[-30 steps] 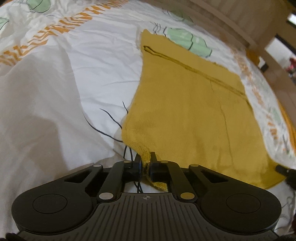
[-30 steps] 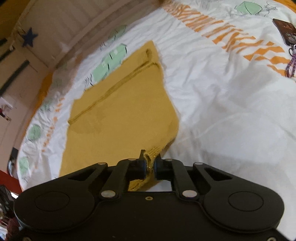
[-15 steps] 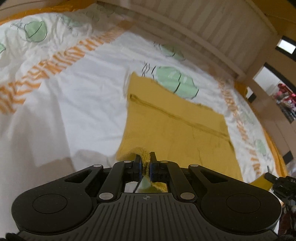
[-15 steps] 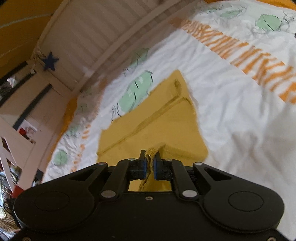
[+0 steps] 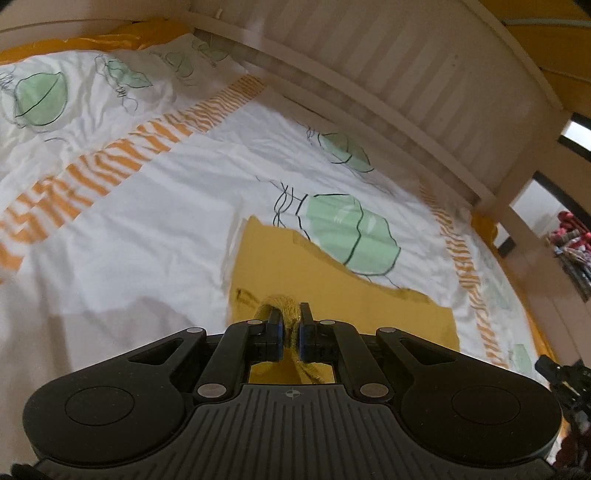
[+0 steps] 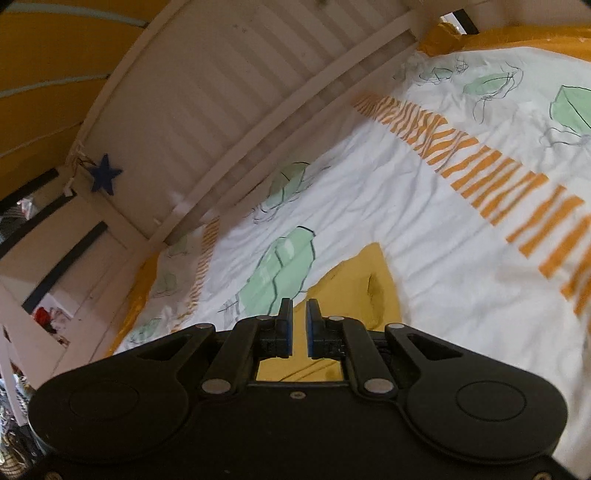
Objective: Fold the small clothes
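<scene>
We work over a bed w/ a white bedsheet (image 5: 155,236), crumpled into fine creases and printed w/ pale green leaf shapes outlined in black, plus bands of wavy orange stripes. An orange mattress edge (image 6: 517,35) shows beyond the sheet at the far side. A white slatted headboard (image 5: 406,74) curves along the bed's far edge; in the right wrist view a dark blue star (image 6: 105,173) hangs on its post. Past the bed the room is blurred: white door panels w/ dark strips, and some red stuff we can't make out.

The yellow garment (image 5: 332,284) lies flat on the sheet, a fine knit, roughly rectangular w/ a straight far edge, partly covering one green leaf print. A darker seam or slit mark shows near its corner in both views.

Our left gripper (image 5: 290,328) is clamped on a bunched, ribbed-looking fold of the garment, the fabric rising in a small hump betw. the blue-padded fingers. Our right gripper (image 6: 299,325) has its fingers slightly apart w/ nothing betw. them; it sits above the garment's near part, the cloth visible below through the frame gap. Possibly it hovers rather than touches, view's too steep to tell.
</scene>
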The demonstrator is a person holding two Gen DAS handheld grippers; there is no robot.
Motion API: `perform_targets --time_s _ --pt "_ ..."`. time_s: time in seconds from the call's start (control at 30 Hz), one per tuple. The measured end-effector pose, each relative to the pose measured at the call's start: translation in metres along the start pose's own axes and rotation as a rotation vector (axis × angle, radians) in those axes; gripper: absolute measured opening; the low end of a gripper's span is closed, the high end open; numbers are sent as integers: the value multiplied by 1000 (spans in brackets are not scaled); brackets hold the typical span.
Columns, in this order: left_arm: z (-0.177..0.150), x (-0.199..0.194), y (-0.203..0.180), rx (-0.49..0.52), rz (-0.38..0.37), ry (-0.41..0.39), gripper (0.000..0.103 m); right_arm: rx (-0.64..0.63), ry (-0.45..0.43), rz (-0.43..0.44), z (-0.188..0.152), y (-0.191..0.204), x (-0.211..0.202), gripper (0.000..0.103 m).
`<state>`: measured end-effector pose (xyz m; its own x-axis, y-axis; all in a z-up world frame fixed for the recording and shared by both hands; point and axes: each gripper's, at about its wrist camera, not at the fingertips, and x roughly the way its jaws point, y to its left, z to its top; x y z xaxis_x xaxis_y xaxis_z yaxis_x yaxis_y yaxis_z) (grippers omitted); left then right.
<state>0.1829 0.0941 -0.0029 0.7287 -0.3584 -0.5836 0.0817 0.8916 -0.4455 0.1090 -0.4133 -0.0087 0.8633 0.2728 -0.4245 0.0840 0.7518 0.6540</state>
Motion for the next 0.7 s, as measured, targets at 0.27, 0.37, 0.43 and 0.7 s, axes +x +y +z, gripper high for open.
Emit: perform_targets --time_s 0.27,0.37,0.43,0.7 --pt "-4 20 -1 20 17 44 7 -279 303 -62 -49 5 37 58" --pt "-4 21 0 16 32 47 7 -298 328 -57 -61 2 42 58" --pt "-4 21 1 17 39 48 7 -318 339 -57 -66 2 45 58" --pt "-5 23 1 20 54 54 7 -438 403 -60 -82 11 62 47"
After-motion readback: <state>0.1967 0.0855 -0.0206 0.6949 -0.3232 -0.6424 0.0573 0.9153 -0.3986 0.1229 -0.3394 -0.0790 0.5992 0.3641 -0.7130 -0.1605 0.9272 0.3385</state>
